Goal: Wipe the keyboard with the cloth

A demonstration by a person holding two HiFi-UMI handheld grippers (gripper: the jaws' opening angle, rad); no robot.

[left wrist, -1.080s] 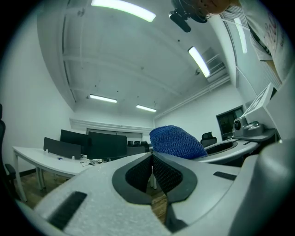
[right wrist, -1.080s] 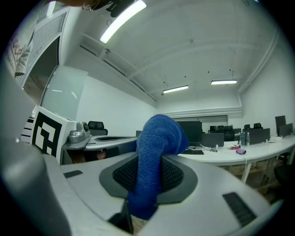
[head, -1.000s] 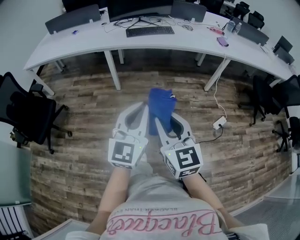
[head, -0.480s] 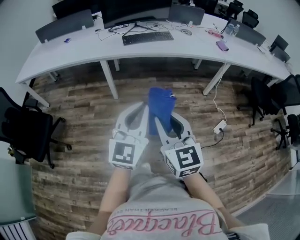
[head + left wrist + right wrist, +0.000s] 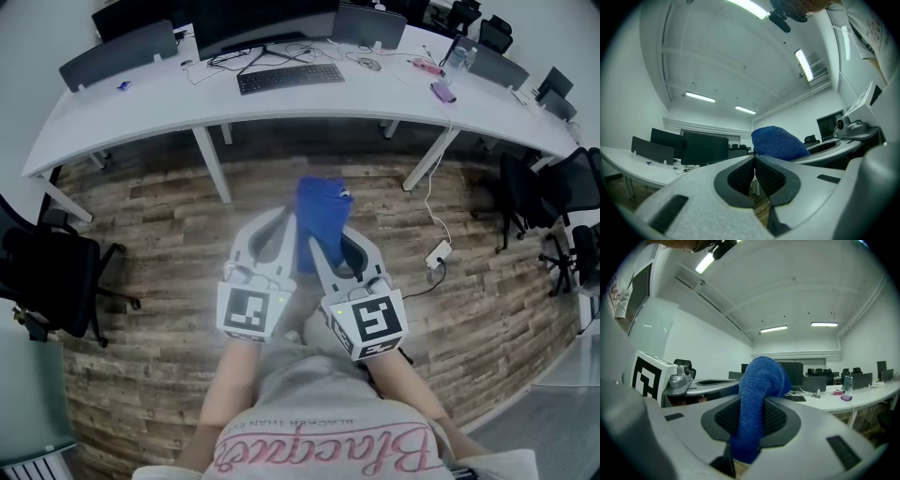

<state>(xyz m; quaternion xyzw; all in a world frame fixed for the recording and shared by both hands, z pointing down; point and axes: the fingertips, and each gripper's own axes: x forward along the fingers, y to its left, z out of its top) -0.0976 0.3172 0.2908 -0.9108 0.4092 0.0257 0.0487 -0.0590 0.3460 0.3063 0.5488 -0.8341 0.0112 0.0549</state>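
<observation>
A black keyboard (image 5: 290, 78) lies on the long white desk (image 5: 141, 117) at the far side of the head view, well ahead of both grippers. My right gripper (image 5: 326, 246) is shut on a blue cloth (image 5: 318, 210), which sticks up past its tips; in the right gripper view the blue cloth (image 5: 756, 399) hangs folded between the jaws of my right gripper (image 5: 751, 420), with the keyboard (image 5: 797, 398) small behind it. My left gripper (image 5: 281, 234) is held beside it, shut and empty; in the left gripper view its jaws meet at the left gripper (image 5: 754, 165), the cloth (image 5: 778, 143) showing just to the right.
Monitors (image 5: 272, 21) and cables stand behind the keyboard. Black office chairs (image 5: 52, 267) sit at the left and at the right (image 5: 539, 192). A power strip (image 5: 438, 253) with a cord lies on the wood floor. A purple object (image 5: 443, 91) rests on the desk's right part.
The desk and keyboard have slid slightly left and nearer in the head view as the person moves toward them. Both grippers keep their pose, the cloth still held.
</observation>
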